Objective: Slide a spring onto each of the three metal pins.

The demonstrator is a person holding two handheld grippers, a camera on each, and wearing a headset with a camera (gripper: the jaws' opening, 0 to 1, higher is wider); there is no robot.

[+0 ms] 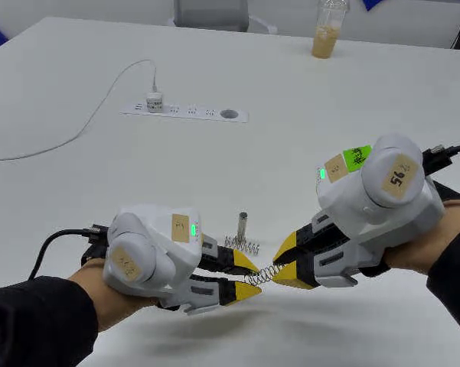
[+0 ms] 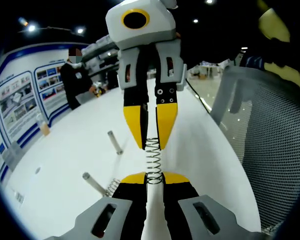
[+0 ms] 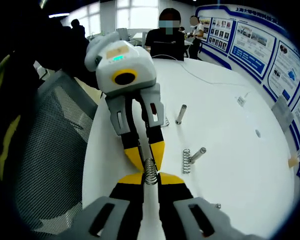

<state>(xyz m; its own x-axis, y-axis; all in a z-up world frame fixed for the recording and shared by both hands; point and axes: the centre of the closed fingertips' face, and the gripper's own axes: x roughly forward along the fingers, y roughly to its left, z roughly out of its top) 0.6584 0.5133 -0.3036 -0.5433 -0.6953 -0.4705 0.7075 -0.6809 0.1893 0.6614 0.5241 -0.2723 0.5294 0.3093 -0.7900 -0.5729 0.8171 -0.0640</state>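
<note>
A small metal spring hangs stretched between my two grippers, low over the white table. My left gripper is shut on one end, and the right gripper is shut on the other. In the left gripper view the spring runs from my own yellow tips up to the right gripper. In the right gripper view the spring is short between both pairs of tips. One metal pin stands behind the grippers, with loose springs at its base. Two pins show beyond.
A white power strip with a plug and cable lies mid-table. A plastic cup with a drink stands at the far edge, near a chair. A mesh chair is close beside the table. People stand in the background.
</note>
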